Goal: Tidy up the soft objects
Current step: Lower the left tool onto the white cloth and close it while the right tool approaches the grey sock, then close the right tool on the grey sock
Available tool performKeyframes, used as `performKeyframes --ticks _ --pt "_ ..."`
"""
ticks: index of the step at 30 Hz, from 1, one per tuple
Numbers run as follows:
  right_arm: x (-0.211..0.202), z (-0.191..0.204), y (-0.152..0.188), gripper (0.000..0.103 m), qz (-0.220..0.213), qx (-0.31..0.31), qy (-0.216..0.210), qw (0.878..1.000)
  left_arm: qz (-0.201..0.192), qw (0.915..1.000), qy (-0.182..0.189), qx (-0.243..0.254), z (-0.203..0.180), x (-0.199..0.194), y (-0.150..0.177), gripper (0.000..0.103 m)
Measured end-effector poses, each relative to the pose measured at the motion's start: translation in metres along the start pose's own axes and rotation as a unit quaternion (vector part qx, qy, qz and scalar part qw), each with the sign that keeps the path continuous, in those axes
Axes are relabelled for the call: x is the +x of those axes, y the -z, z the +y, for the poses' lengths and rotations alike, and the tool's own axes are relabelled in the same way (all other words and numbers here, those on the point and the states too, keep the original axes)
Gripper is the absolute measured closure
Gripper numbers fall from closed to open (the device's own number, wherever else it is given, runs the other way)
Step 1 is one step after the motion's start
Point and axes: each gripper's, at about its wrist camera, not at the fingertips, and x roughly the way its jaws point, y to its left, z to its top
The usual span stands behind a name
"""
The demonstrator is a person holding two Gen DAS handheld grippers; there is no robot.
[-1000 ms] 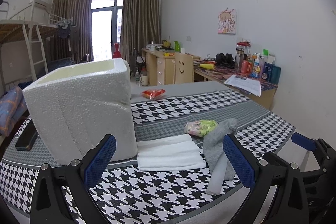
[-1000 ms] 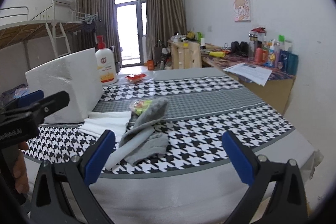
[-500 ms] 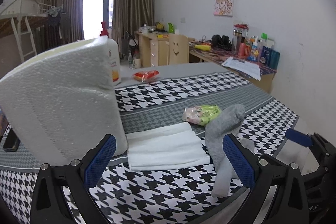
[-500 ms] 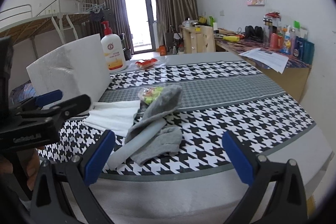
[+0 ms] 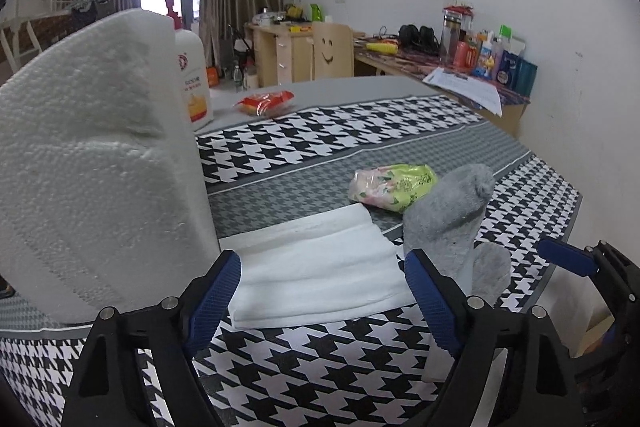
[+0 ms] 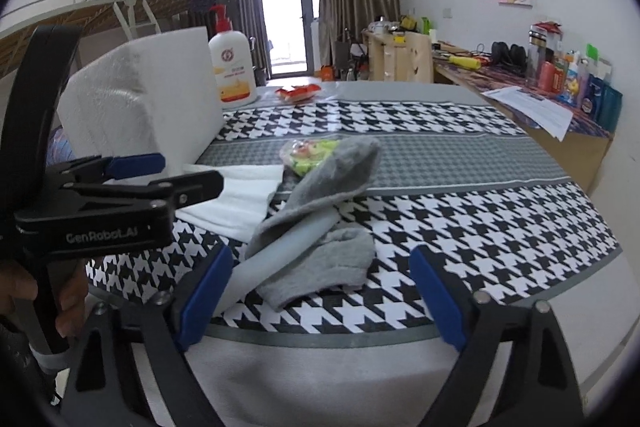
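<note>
- A bedroom with curtained balcony doors, a loft bed and cluttered desks along the wall; in front lies a table (image 5: 360,131) covered in black-and-white houndstooth cloth.
- The left gripper (image 5: 322,301) stands wide, its jaws having just been closing a little, with nothing pressed between them; the folded white towel (image 5: 316,267) lies just ahead of and between its blue fingers.
- To the left of that gripper stands a white foam box (image 5: 92,163), touching the towel's edge; behind the box is a pump bottle (image 5: 194,79).
- The grey sock (image 5: 448,215) lies by the left gripper's right finger, with a green-and-pink packet (image 5: 390,183) just beyond it.
- The right gripper (image 6: 318,301) is also wide, its jaws having just narrowed slightly, holding nothing; the grey sock sprawls just ahead, nearer its left finger.
- A red snack packet (image 6: 298,93) sits well beyond both grippers.
- A hand (image 6: 24,295) grips the left gripper's handle.
</note>
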Motion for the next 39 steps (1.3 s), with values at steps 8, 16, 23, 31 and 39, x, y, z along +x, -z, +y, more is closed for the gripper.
performKeyframes --ticks 8,16,23,31,39 --pt "0.009 -0.004 -0.001 0.015 0.022 0.007 -0.006 1.000 0.035 0.9994 -0.008 0.004 0.001 0.014 0.002 0.036" --pt "0.021 -0.003 -0.003 0.023 0.044 -0.004 -0.003 0.999 0.076 0.9970 -0.006 -0.003 0.005 0.030 0.005 0.068" --pt "0.022 -0.006 -0.003 0.023 0.055 0.001 -0.011 0.998 0.079 0.9966 -0.020 -0.003 0.009 0.032 0.006 0.088" --pt "0.017 -0.001 0.000 0.023 0.044 -0.022 0.012 0.999 0.078 0.9968 -0.018 -0.010 0.016 0.031 0.005 0.100" --pt "0.016 -0.008 0.004 0.028 0.048 -0.013 0.009 0.999 0.052 0.9986 -0.006 -0.009 0.013 0.019 0.003 0.101"
